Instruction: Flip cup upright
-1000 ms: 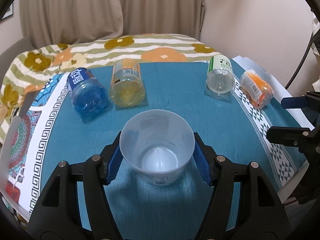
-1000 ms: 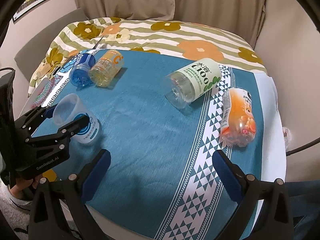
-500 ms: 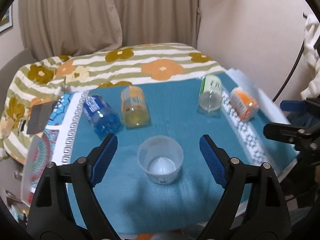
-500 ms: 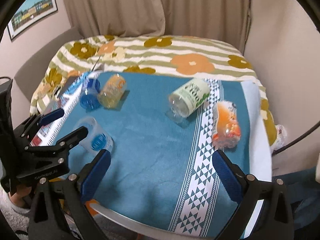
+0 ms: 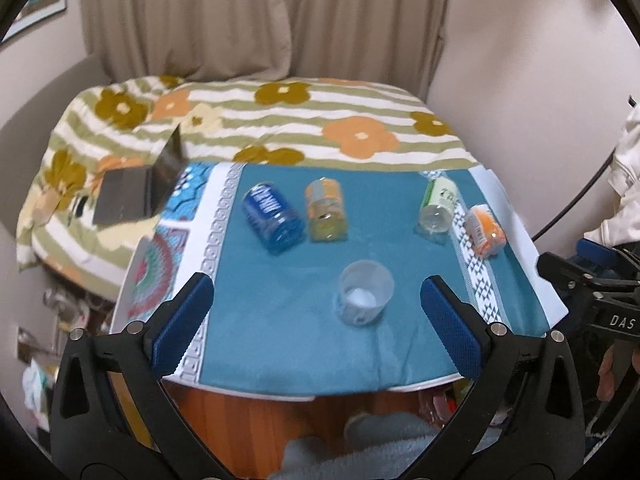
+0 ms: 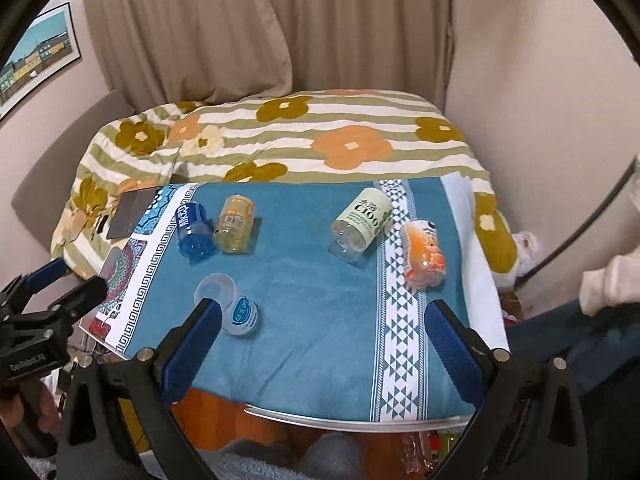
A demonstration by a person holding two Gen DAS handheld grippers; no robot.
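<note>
A translucent plastic cup stands upright on the teal cloth near the table's front edge, mouth up. It also shows in the right wrist view, with a blue round label on its side. My left gripper is open and empty, pulled back above the front edge, well clear of the cup. My right gripper is open and empty, also back from the table. Each gripper shows at the edge of the other's view.
Several bottles lie on their sides at the far part of the cloth: a blue one, a yellow one, a green-labelled clear one and an orange one. A flowered blanket lies behind. A dark laptop sits at far left.
My left gripper opened, let go of the cup and drew back and up from the table. The right gripper also drew back. The cup stays upright where it was set.
</note>
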